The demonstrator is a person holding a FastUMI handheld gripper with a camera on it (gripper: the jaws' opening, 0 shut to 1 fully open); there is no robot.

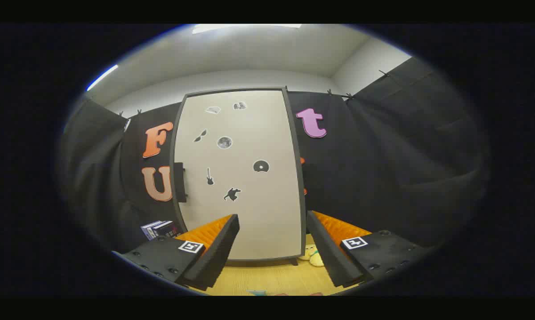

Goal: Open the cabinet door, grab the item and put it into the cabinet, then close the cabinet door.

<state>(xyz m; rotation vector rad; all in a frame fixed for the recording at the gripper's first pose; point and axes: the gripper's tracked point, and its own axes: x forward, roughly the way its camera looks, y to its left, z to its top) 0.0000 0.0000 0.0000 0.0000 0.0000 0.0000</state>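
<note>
A tall cabinet (243, 178) with a pale door in a dark frame stands upright on the wooden table, straight ahead beyond my fingers. The door is closed, carries several small dark stickers, and has a dark handle (179, 182) on its left edge. A small yellow plush item (312, 255) lies on the table at the cabinet's lower right corner, partly hidden behind my right finger. My gripper (271, 242) is open, its fingers spread wide with nothing between them, well short of the door.
A dark box with a pale side (160, 229) sits on the table to the left of the cabinet, behind my left finger. Bare wooden tabletop (267, 278) lies between the fingers and the cabinet. Black cloth walls close in on both sides.
</note>
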